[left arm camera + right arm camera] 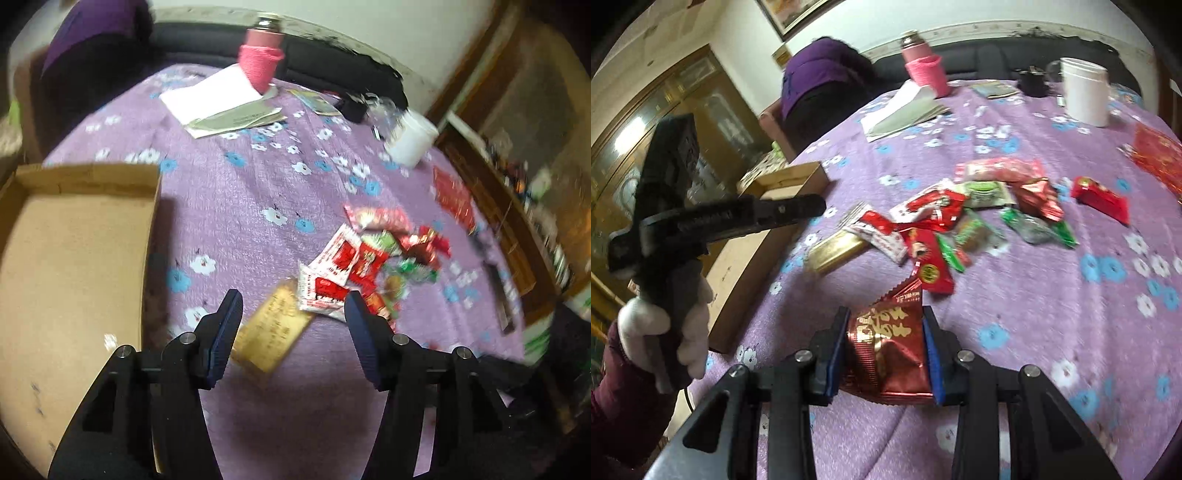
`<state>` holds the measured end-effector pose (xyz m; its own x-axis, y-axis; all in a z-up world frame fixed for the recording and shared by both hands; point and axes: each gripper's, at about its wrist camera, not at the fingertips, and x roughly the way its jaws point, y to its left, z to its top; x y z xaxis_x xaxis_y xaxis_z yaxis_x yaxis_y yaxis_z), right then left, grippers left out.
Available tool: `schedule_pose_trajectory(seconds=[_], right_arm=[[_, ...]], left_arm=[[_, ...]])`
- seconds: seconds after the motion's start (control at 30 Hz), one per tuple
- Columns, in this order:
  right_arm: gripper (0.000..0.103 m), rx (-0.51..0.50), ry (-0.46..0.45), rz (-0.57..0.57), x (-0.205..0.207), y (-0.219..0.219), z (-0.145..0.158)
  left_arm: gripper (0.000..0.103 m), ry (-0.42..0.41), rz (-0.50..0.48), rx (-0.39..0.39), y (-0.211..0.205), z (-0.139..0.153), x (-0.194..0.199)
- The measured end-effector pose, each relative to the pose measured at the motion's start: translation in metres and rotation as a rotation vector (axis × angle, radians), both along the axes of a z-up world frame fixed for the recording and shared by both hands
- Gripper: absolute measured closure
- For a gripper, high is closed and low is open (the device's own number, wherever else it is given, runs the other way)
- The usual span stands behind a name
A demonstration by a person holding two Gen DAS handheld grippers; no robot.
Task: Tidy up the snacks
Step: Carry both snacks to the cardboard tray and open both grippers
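Between the right gripper (pixel 886 349) fingers we clamp a red foil packet (pixel 886 354): light, crinkly, slippery, best pinched mid-body. Our left gripper (pixel 293 334) fingers stand apart, empty, above the gold packet (pixel 273 332) on the worktop (pixel 240 206).

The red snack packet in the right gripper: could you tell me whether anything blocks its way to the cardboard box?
The left gripper hovers by the cardboard box, partly in the way of the red snack packet held by the right gripper. Otherwise only bare tablecloth lies between.
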<state>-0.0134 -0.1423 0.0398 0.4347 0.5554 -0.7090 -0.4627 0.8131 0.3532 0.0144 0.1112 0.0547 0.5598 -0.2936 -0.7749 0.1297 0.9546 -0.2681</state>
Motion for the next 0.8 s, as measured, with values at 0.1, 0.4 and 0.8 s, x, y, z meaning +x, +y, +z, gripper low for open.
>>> schedule_pose_trajectory(seconds=[0.1,0.4,0.8], right_arm=[[0.063,0.008,-0.005,-0.023,-0.004,-0.004,0.005],[0.063,0.026,-0.005,-0.045,-0.008,0.004,0.01],[0.063,0.039,-0.039,-0.004,-0.018,0.038,0.031]], left_arm=[[0.045,-0.004,-0.098,0.185,-0.021,-0.013,0.006],[0.07,0.083,-0.196,0.313,-0.04,-0.041,0.015],[0.07,0.013,-0.165,0.061,0.006,0.013,-0.038]])
